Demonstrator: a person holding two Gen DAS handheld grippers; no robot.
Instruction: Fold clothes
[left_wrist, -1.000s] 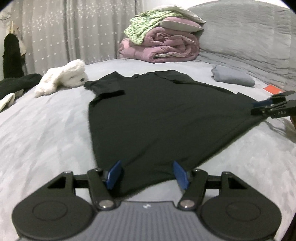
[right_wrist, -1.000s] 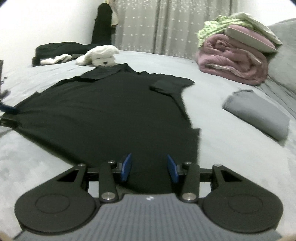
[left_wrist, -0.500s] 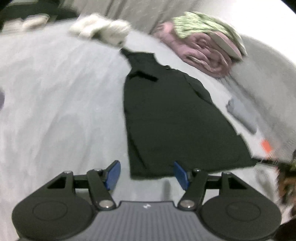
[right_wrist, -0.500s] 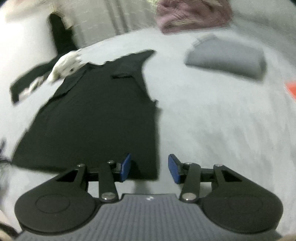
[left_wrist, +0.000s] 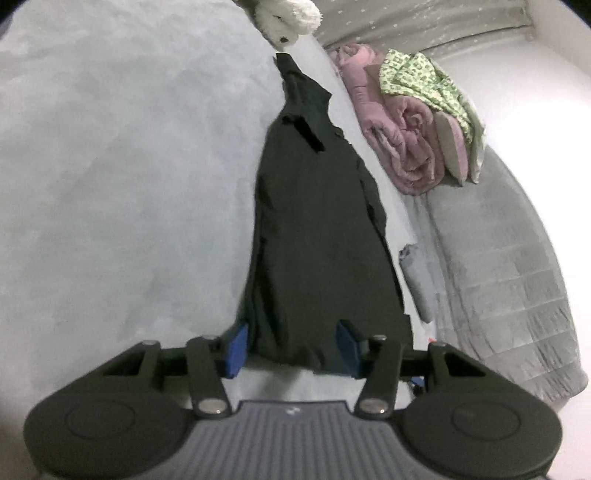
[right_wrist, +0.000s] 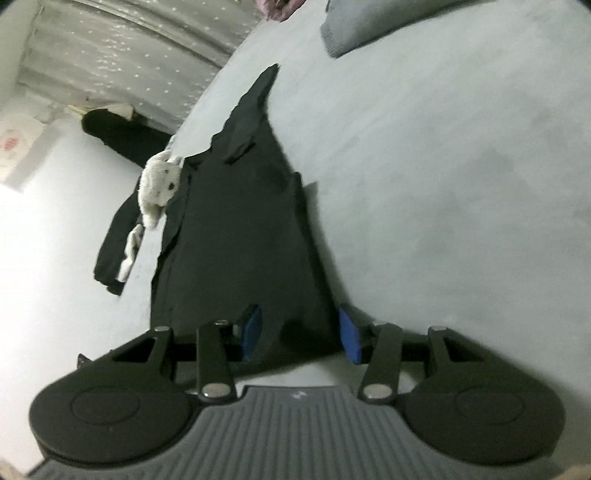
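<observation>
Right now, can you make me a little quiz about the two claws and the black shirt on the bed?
1. True or false: both the left claw and the right claw are open.
2. What lies between the blue pads of each claw?
A. the white plush toy
B. the hem edge of the black shirt
C. the folded grey cloth
3. Fill in: the green patterned cloth sits on top of the rolled ____ blanket.

Key: 1 true; 2 B; 3 pink.
</observation>
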